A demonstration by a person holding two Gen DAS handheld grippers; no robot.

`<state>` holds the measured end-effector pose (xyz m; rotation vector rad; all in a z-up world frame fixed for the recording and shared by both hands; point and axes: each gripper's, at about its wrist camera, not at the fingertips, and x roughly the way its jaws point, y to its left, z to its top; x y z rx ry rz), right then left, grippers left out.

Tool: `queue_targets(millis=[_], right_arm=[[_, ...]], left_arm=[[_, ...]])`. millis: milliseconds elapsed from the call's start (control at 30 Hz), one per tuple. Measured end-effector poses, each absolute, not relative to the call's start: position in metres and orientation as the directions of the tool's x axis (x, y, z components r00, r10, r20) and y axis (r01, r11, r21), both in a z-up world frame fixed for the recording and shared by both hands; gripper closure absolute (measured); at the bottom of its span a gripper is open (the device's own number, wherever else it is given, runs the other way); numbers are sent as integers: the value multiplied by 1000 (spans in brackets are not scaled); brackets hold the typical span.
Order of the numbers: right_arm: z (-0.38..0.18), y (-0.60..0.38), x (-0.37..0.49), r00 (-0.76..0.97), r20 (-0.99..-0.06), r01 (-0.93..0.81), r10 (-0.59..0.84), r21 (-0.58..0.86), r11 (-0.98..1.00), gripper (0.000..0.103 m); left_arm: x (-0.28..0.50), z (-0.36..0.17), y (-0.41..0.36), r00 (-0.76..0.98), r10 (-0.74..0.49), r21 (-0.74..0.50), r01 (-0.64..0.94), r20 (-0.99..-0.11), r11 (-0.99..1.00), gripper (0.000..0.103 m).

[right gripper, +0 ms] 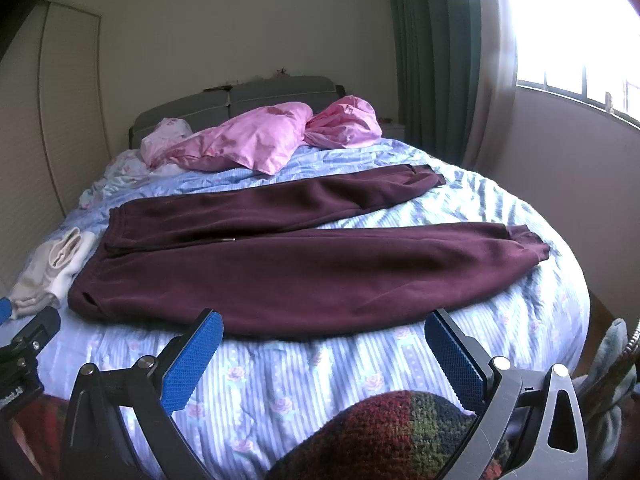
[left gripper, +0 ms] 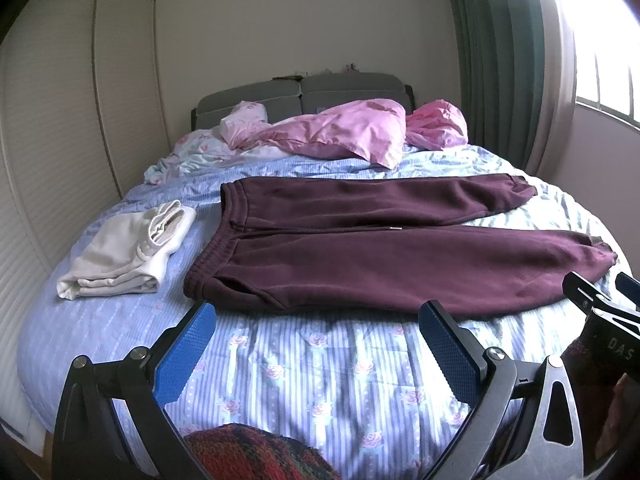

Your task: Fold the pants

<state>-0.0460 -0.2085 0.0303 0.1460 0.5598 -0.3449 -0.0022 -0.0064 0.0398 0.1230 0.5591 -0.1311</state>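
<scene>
Maroon sweatpants (left gripper: 380, 252) lie flat and spread out across the bed, waistband to the left, both legs running right; they also show in the right wrist view (right gripper: 288, 264). My left gripper (left gripper: 316, 320) is open and empty, hovering just in front of the near edge of the pants by the waistband side. My right gripper (right gripper: 324, 324) is open and empty, hovering in front of the near leg. The right gripper also shows at the right edge of the left wrist view (left gripper: 600, 296).
A folded cream garment (left gripper: 128, 248) lies left of the pants. A pink duvet (left gripper: 344, 132) and pillows are piled by the grey headboard (left gripper: 300, 92). The blue striped floral bedspread (left gripper: 320, 380) covers the bed. Wardrobe doors stand left, curtain and window right.
</scene>
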Motion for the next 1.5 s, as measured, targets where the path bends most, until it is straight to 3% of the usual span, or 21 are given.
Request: queue_targets(millis=[1500], right_arm=[[34,-208,-46,795,-533,361,-289,32,932,0]], left_arm=[[2,38,-1,834,-92,75,158,-544,985,0]])
